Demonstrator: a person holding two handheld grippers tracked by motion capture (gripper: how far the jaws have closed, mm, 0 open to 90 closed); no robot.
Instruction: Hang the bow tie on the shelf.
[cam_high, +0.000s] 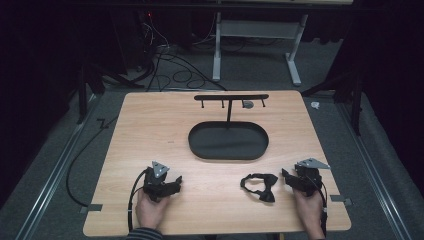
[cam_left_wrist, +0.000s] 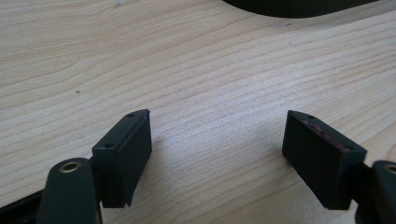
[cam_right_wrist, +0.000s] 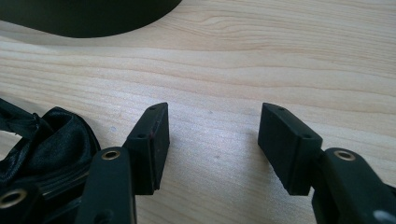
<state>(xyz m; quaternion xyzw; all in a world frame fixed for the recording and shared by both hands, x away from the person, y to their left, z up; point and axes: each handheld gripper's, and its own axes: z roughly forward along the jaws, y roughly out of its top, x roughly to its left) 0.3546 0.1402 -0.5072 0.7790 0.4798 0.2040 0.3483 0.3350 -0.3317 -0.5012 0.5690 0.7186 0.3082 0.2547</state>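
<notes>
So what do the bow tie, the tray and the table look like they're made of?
Bow tie: probably satin fabric, black and glossy, with soft folds catching the light in the right gripper view. Tray: matte black, smooth, with a raised rim; metal or plastic, can't tell which. Table: light wood or wood-look laminate, with grain lines running across it.

place: lab | signs: dark curtains, floor cables (cam_high: 175, 75), lone wooden table (cam_high: 150, 120)

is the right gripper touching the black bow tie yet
Apart. The high view shows bare wood between the right gripper and the bow tie.
</notes>
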